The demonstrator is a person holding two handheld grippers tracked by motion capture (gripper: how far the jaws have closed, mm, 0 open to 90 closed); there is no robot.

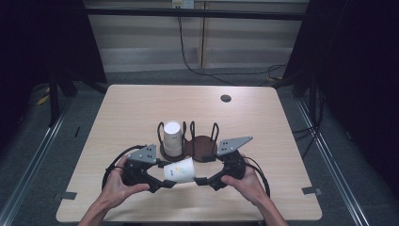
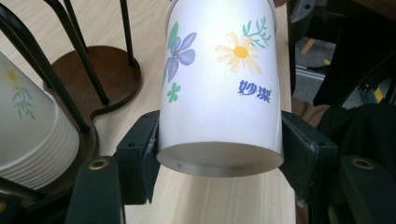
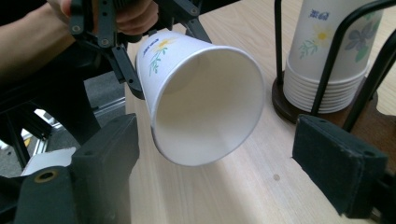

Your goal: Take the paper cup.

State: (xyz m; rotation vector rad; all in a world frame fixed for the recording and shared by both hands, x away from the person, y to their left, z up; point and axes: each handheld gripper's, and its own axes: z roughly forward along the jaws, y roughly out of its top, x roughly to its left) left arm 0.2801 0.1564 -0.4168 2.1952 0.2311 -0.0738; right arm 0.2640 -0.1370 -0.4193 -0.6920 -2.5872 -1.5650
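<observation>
A white paper cup [image 1: 180, 170] printed with flowers lies on its side above the table's front part. My left gripper [image 1: 168, 180] is shut on its base end. In the left gripper view the cup [image 2: 219, 84] sits clamped between both black jaws of this gripper [image 2: 219, 158]. My right gripper [image 1: 201, 181] is open and faces the cup's open mouth [image 3: 205, 107]; its jaws [image 3: 224, 158] stand wide on either side without touching it. Beyond the cup, the left gripper [image 3: 161, 51] grips the narrow end.
A stack of matching cups [image 1: 172, 139] [image 2: 32, 130] [image 3: 327, 56] stands in the left bay of a dark wooden holder [image 1: 203, 146] with black wire posts, just behind the grippers. A round cable hole [image 1: 226, 98] is at the table's far side.
</observation>
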